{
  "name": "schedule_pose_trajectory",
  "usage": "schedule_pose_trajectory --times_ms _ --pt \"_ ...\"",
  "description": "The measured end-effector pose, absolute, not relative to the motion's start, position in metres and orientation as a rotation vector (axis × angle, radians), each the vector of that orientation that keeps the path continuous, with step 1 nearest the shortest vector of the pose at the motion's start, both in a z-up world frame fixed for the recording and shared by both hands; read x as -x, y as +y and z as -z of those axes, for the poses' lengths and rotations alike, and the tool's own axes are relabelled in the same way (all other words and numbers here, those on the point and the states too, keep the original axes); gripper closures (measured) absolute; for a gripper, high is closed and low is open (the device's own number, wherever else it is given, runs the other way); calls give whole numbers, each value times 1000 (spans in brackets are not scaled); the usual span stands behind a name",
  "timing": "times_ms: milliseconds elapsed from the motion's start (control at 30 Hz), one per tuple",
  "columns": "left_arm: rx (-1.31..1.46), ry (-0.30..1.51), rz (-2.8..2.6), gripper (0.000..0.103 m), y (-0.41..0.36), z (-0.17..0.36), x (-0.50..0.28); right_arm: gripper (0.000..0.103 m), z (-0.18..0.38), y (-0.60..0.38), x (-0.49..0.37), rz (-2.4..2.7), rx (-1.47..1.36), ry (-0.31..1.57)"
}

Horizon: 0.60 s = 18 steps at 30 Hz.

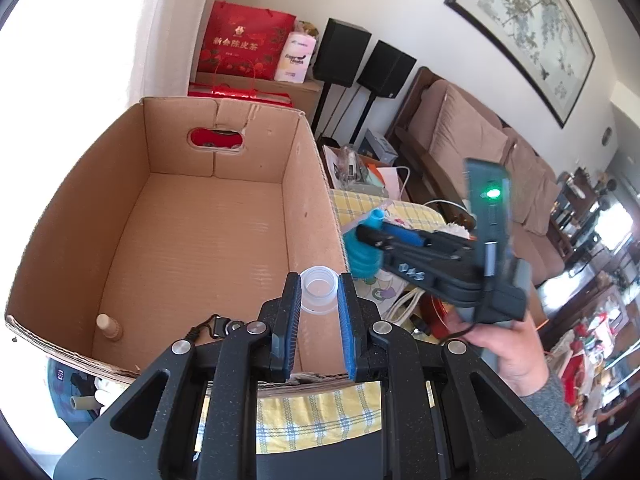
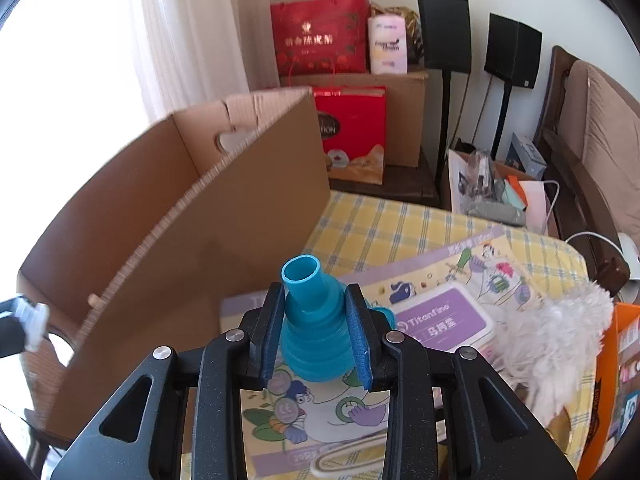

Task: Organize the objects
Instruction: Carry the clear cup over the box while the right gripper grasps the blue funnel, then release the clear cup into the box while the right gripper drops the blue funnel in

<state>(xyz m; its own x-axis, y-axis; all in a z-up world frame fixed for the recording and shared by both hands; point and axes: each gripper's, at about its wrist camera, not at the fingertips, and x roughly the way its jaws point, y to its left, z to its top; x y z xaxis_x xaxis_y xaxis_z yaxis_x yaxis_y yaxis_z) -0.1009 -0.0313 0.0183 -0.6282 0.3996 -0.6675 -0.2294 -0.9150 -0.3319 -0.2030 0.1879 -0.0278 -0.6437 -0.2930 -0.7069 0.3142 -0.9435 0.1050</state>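
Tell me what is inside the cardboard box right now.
In the cardboard box one small wooden peg stands in the near left corner; the floor otherwise shows bare. The left gripper and its clear plastic ring cover a patch near the right wall.

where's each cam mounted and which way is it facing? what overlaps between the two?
Left wrist: on the left gripper, angled down into the open brown cardboard box; it grips a clear plastic ring. The person's right hand shows.
Right wrist: on the right gripper, angled down over the yellow checked tablecloth, gripping a blue ribbed funnel.
Shared: box, funnel, ring, red gift bag.
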Motion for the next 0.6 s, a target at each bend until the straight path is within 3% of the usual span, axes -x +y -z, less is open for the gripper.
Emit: schedule_pose_trajectory --times_ms 600 --pt "1208 -284 -2617 86 -77 -11 124 72 -80 142 149 2496 -859 31"
